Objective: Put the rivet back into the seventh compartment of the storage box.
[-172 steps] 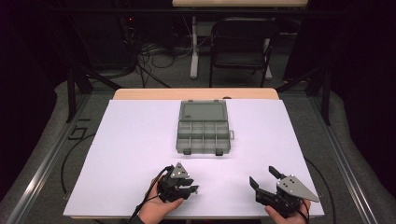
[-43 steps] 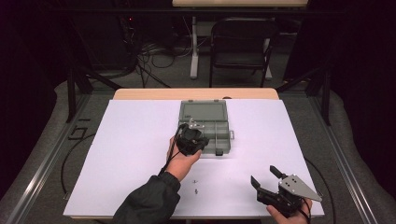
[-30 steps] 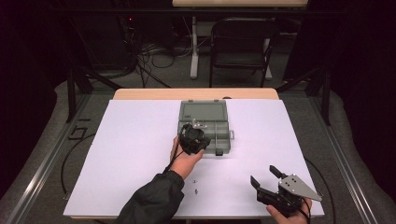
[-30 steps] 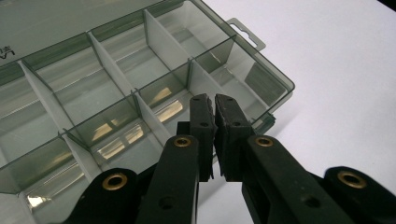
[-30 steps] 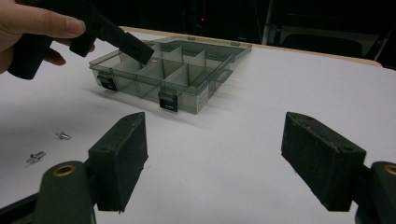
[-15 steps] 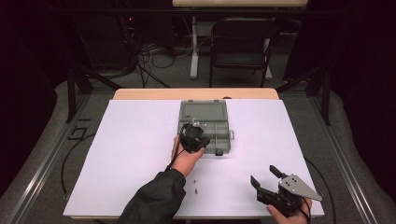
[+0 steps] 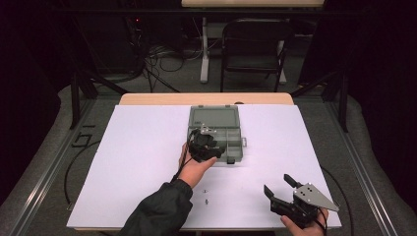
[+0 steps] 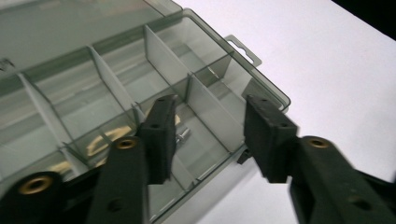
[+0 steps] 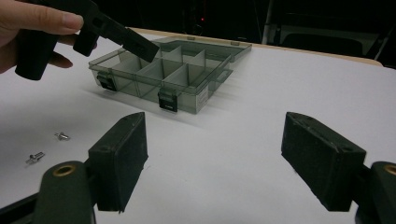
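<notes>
The translucent grey plastic compartment box (image 7: 215,132), lid laid open, is found near the middle of the white table sheet (image 7: 123,162). The left gripper (image 8: 208,128) is held over the box's near row, jaws parted and nothing between them; a small metal screw (image 8: 181,136) is seen lying in the compartment directly below, beside the left jaw. The step in hand is judged to be the depositing of screws into that compartment, with this one apparently just let go. The right gripper (image 9: 212,154) is held low at the near right of the sheet, jaws spread wide and empty. Two more small metal screws (image 9: 46,147) are noted loose on the sheet, well short of the box. For good practice, the left gripper should be lifted straight up so the thin dividers (image 8: 198,112) are not struck, and each loose screw taken across its shank.
</notes>
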A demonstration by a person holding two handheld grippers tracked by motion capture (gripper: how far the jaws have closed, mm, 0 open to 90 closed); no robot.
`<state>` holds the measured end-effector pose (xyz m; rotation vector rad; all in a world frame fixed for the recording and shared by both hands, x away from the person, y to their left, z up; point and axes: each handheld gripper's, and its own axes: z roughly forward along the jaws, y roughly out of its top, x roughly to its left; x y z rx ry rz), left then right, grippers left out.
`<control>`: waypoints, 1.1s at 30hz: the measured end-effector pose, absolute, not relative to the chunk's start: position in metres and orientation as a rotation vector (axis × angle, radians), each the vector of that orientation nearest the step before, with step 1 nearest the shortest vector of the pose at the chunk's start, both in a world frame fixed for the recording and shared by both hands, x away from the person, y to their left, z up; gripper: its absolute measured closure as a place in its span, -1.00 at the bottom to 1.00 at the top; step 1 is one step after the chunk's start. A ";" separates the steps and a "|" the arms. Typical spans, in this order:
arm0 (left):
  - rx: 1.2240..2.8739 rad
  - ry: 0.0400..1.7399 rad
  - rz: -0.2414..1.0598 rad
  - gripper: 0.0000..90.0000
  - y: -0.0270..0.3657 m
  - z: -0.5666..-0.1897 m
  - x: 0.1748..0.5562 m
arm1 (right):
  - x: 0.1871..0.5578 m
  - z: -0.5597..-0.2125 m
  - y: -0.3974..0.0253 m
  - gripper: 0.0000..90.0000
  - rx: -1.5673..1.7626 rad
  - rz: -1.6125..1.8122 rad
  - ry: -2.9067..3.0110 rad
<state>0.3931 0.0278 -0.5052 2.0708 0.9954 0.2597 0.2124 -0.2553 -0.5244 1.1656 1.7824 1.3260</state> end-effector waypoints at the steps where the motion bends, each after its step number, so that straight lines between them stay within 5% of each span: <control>1: 2.065 0.997 0.263 0.12 0.028 -0.504 0.392 | 0.212 -0.524 -0.255 -0.50 1.167 1.329 1.783; 12: 2.064 0.974 0.228 -0.12 0.037 -0.494 0.382 | 0.212 -0.525 -0.255 -0.50 1.168 1.325 1.783; 33: 2.093 0.926 0.219 -0.15 0.077 -0.491 0.345 | 0.213 -0.525 -0.254 -0.50 1.159 1.321 1.795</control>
